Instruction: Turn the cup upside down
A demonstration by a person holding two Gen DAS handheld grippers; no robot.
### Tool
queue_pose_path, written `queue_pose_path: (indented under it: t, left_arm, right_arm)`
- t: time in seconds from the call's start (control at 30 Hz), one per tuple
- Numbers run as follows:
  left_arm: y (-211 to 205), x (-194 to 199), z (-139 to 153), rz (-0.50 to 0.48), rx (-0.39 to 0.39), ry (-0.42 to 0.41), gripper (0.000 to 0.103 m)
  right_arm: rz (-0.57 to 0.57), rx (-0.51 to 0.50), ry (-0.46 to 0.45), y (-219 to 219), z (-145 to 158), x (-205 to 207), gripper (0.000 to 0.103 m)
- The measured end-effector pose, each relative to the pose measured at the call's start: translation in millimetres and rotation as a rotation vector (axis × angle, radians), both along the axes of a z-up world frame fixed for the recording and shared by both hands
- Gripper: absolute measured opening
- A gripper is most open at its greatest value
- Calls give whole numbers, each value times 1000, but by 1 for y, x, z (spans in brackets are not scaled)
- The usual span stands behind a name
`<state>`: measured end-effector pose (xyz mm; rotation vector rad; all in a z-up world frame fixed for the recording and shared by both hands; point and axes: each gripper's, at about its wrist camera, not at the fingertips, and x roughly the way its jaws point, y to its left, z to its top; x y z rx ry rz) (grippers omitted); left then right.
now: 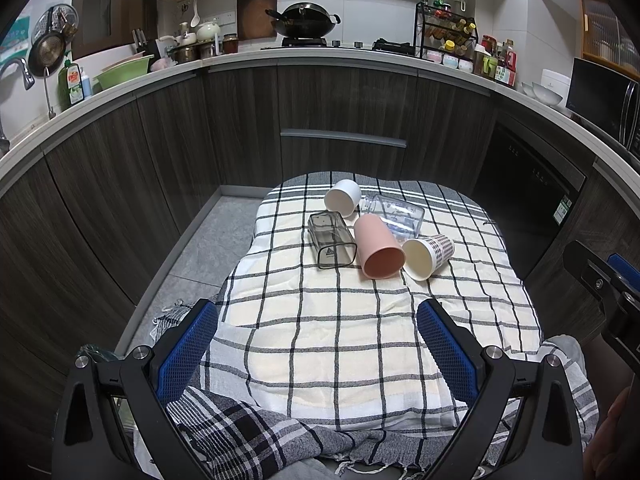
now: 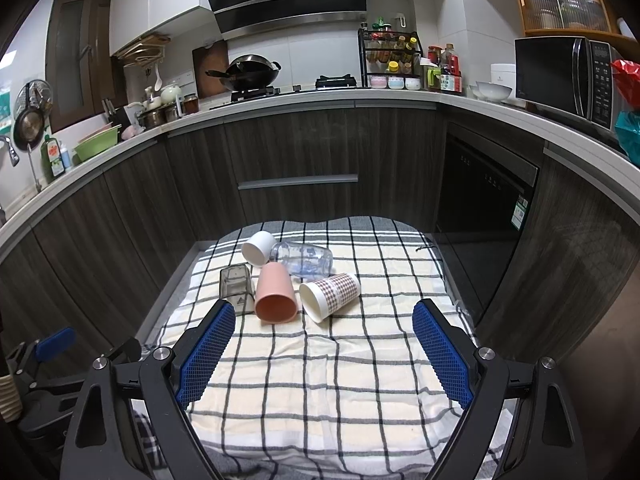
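Observation:
Several cups lie on their sides on a checked cloth (image 1: 320, 340) (image 2: 320, 380): a white cup (image 1: 343, 197) (image 2: 258, 248), a smoky square cup (image 1: 330, 240) (image 2: 236, 282), a pink cup (image 1: 378, 246) (image 2: 274, 294), a clear glass jar (image 1: 394, 214) (image 2: 304, 258) and a checked paper cup (image 1: 430, 254) (image 2: 330, 294). My left gripper (image 1: 318, 320) is open and empty, hovering over the near part of the cloth, short of the cups. My right gripper (image 2: 324, 320) is open and empty, just short of the pink and paper cups.
The cloth covers a low table in front of dark kitchen cabinets (image 1: 344, 120). Floor tiles (image 1: 200, 248) lie to the left. The counter above holds a wok (image 1: 304, 20), spice rack (image 1: 448, 32) and microwave (image 2: 564, 76). The right gripper's body shows at the left wrist view's right edge (image 1: 608, 280).

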<state>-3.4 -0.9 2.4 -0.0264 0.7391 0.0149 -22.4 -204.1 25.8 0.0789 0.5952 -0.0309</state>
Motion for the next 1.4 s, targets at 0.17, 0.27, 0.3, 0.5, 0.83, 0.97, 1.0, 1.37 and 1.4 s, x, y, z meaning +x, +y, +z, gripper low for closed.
queue_pose_path:
  t: [0.17, 0.27, 0.3, 0.5, 0.83, 0.97, 1.0, 1.37, 1.4]
  left_arm:
    - [-3, 0, -7, 12, -3, 7, 101]
    - [-5, 3, -12, 14, -2, 19, 101]
    - [-6, 6, -11, 14, -2, 22, 101]
    - [-5, 21, -11, 13, -8, 39, 101]
    - [-8, 49, -17, 5, -17, 60, 101]
    - [-9, 65, -21, 6, -21, 70, 101]
    - [-9, 69, -22, 7, -22, 75, 101]
    - [-10, 122, -36, 29, -35, 116, 101]
    - [-11, 127, -37, 28, -36, 118, 101]
  right_arm:
    - [7, 3, 3, -3, -5, 3, 90]
    - [10, 10, 15, -4, -8, 9, 90]
    - [9, 11, 19, -4, -9, 11, 90]
    - [10, 20, 38, -4, -11, 24, 90]
    - [-4, 34, 75, -12, -22, 48, 90]
    - [-7, 36, 89, -13, -27, 60, 90]
    - [-7, 36, 93, -13, -28, 64, 90]
    - [-1, 34, 117, -15, -37, 108, 90]
    - [-1, 34, 118, -15, -38, 113, 90]
